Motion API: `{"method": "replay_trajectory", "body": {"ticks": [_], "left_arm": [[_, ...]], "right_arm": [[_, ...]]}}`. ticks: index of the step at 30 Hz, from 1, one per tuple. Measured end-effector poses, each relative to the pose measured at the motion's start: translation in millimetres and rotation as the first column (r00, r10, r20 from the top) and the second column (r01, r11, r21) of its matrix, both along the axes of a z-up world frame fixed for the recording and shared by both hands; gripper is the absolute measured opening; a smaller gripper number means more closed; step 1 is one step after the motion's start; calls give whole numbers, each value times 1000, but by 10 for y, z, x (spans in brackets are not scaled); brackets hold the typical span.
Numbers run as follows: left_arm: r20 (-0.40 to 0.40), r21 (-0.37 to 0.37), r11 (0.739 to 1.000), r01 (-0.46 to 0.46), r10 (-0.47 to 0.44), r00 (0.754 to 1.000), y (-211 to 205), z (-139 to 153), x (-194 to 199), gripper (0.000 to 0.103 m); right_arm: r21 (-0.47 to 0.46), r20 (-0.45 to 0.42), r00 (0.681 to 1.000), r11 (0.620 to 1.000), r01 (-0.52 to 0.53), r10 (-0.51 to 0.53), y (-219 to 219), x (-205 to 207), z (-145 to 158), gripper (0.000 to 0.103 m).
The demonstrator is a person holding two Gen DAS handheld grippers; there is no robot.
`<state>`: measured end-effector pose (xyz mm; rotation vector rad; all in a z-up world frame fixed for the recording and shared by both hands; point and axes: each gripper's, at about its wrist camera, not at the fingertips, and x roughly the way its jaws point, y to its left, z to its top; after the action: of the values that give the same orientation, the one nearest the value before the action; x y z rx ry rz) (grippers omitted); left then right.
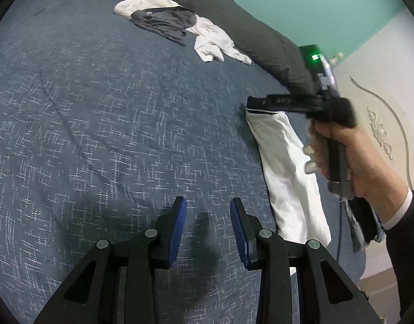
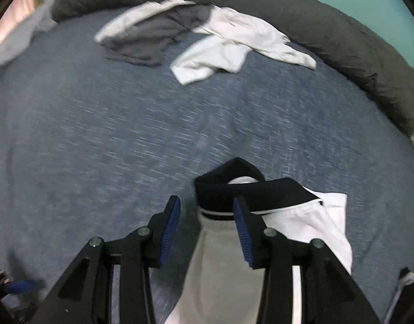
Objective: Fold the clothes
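Grippers over the bed: one garment part-laid, a heap left loose.

The left gripper (image 1: 207, 224) hangs nearest, jaws parted and empty above the blue bedspread (image 1: 112, 113). The right gripper (image 2: 204, 224) also stands parted, its blue ribbed pads either side of the white garment (image 2: 226, 264) but not seen to pinch it; the frames are blurred, so contact is uncertain. That garment, soft white cloth with a black band (image 2: 250, 191) at its top, lies along the bedspread's right edge as a long narrow strip, whether folded or merely stretched out I cannot tell. By the bedspread's far edge, against the dark grey duvet roll (image 1: 261, 32), a crumpled heap of white cloth (image 1: 215, 40) and grey cloth (image 1: 163, 24) remains unfolded. Bedspread weave is flecked and coarse.
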<state>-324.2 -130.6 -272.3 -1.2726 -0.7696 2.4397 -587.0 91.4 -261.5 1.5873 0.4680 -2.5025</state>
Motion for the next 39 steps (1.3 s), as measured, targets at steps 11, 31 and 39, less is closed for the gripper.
{"method": "replay_trajectory", "body": {"ticks": [11, 31, 39], "left_arm": [[-11, 24, 1000, 2, -1, 1000, -75, -22, 63, 39], [-16, 19, 1000, -1, 2, 1000, -130, 25, 102, 39], [-24, 14, 1000, 4, -3, 1000, -88, 102, 152, 40]], "right_arm": [[-152, -44, 996, 986, 72, -79, 303, -263, 50, 8], [-428, 32, 982, 886, 180, -184, 630, -587, 185, 31], [-474, -52, 981, 869, 141, -188, 1225, -394, 571, 41]]}}
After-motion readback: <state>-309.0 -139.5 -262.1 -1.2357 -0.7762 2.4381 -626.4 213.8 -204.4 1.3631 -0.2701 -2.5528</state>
